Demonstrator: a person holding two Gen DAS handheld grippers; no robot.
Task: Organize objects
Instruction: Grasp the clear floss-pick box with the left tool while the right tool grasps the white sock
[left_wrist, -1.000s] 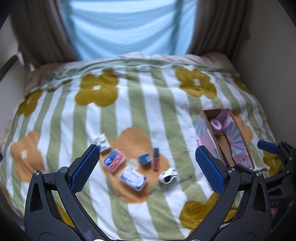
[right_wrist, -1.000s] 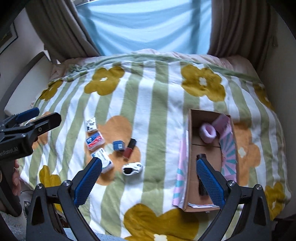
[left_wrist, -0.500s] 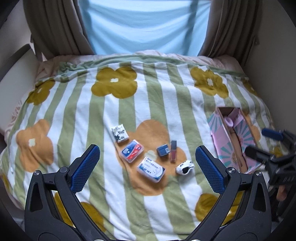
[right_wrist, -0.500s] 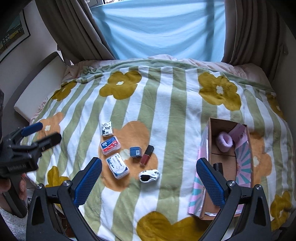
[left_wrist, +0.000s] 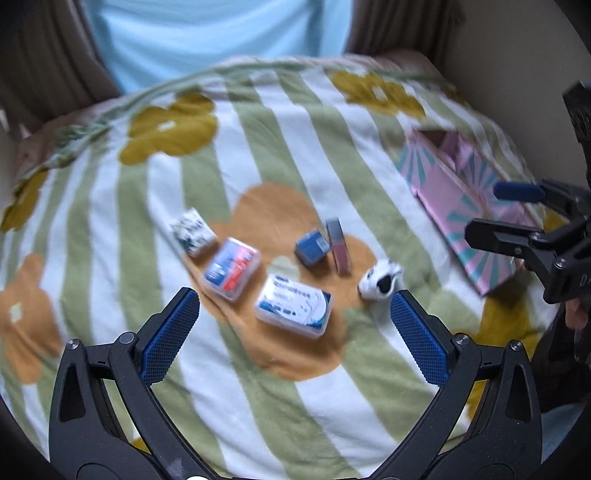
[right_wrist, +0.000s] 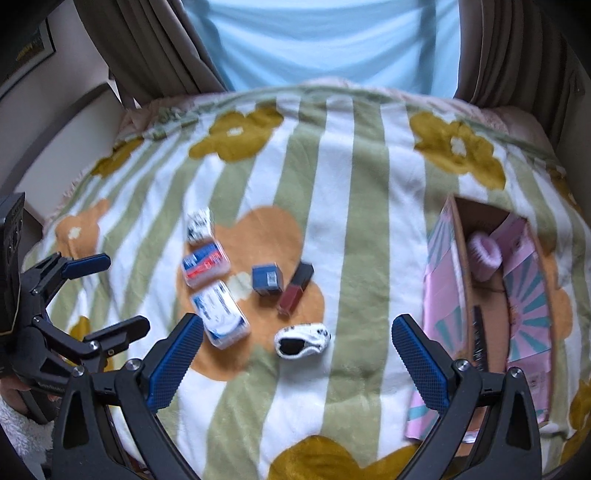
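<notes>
Several small items lie on an orange flower of the striped blanket: a black-and-white patterned box, a clear case with a red-and-blue label, a clear case with a blue-and-white label, a blue cube, a dark red lipstick and a rolled black-and-white sock. A pink open box lies at the right, holding a pink fluffy roll and a dark item. My left gripper is open above the near cases. My right gripper is open above the sock.
The striped flower blanket covers a bed that drops off at the near and side edges. Curtains and a light blue window blind stand behind. A wall is close on the right, a pale headboard panel on the left.
Both grippers have moved down and closer to the items on the blanket, which now look larger. Both stay open. Nothing on the blanket has moved.
</notes>
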